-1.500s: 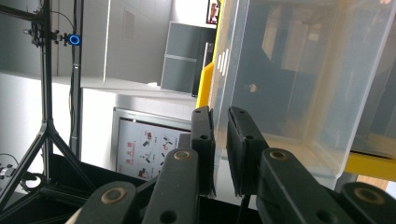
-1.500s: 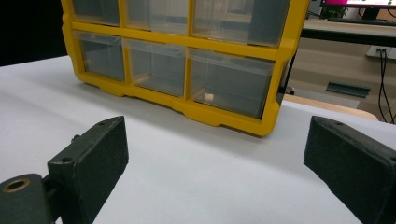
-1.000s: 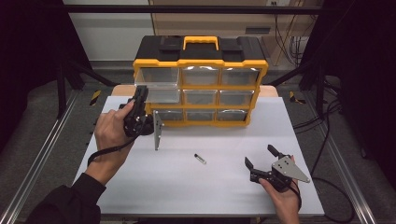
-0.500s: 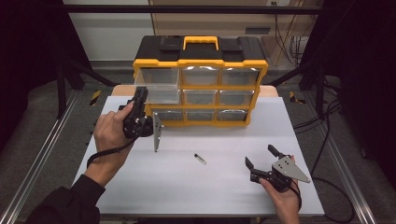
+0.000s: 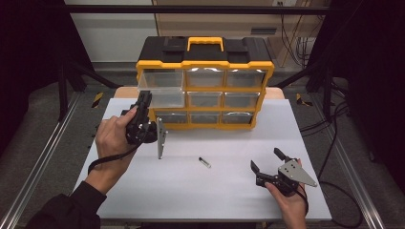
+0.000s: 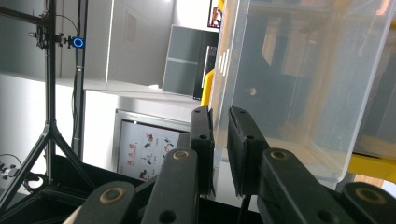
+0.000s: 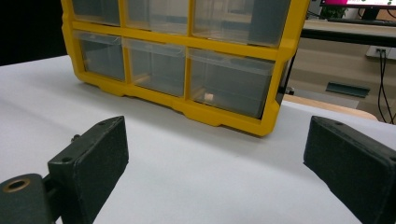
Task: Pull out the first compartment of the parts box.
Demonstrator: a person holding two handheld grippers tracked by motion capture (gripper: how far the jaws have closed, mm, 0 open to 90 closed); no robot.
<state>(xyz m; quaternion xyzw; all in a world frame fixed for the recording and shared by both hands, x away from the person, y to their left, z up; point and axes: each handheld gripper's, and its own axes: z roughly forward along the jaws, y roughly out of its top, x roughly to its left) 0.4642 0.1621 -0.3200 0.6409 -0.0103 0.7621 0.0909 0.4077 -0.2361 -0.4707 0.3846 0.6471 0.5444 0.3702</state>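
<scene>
A yellow and black organiser [image 5: 205, 86] with clear drawers stands at the back of the white table [image 5: 191, 200]. Its left drawer in the middle row [image 5: 167, 98] is pulled out a little. My left gripper [image 5: 143, 101] is shut on that drawer's front wall; in the left gripper view the clear drawer [image 6: 289, 79] has its wall pinched between the jaws of the left gripper [image 6: 219, 140]. My right gripper [image 5: 268, 161] rests near the table's front right, open wide and holding nothing. In the right gripper view the right gripper [image 7: 215, 154] faces the organiser [image 7: 224, 116].
A small dark cylinder with a light tip [image 5: 204, 162] lies on the table between the two hands. A small pale item [image 7: 208, 97] sits in the organiser's bottom right drawer. Metal rails and cables run along the floor on both sides.
</scene>
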